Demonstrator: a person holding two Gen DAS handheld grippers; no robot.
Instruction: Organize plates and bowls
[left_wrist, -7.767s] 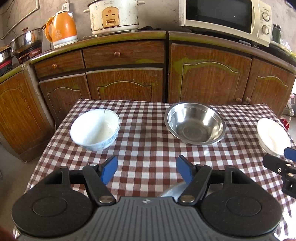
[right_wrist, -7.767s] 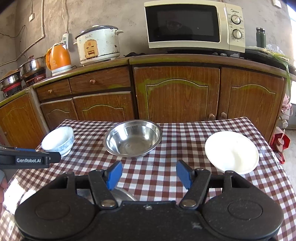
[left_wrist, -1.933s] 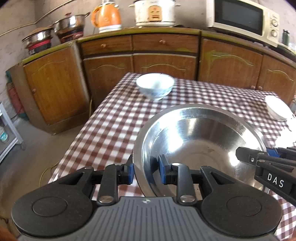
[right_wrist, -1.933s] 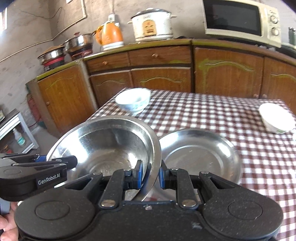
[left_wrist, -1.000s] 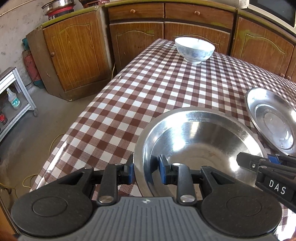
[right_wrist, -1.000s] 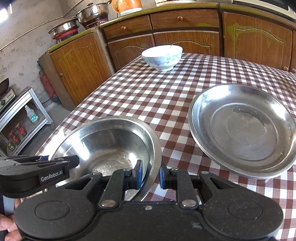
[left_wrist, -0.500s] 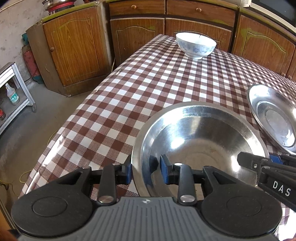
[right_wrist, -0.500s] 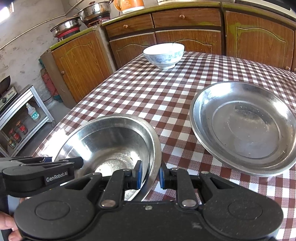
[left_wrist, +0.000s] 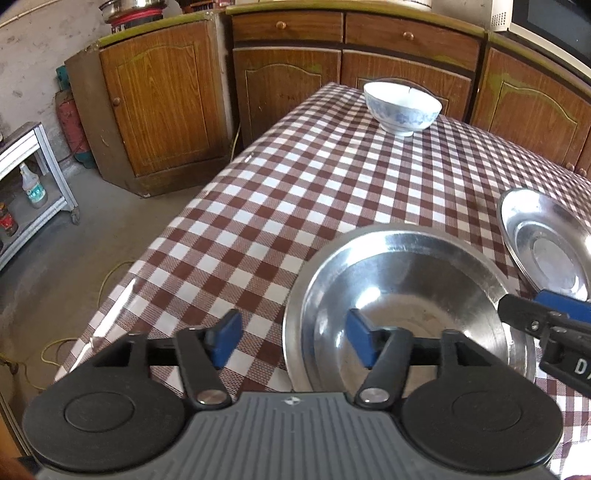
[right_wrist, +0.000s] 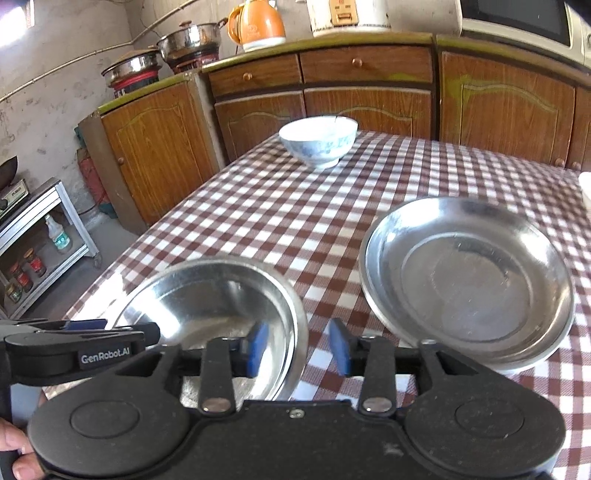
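Left claw (left_wrist: 291, 341) opening | right claw (right_wrist: 298, 346) opening (tilted down) | steel bowl (left_wrist: 406, 295) rim between, unpressed

Both claws opening, releasing the steel bowl (left_wrist: 406, 280).

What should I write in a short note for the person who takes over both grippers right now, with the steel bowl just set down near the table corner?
Left gripper: jaws opening, steel bowl rim between the pads but no longer pinched.
Right gripper: jaws opening, the opposite rim of the same bowl between its pads, also free.
The steel bowl sits on the checked table near its close corner; the steel plate lies beside it, apart. The blue-patterned bowl stands at the far edge.
Done: steel bowl set down and let go.
Left: draw both grippers back off the rim, then probably gather the remaining dishes.
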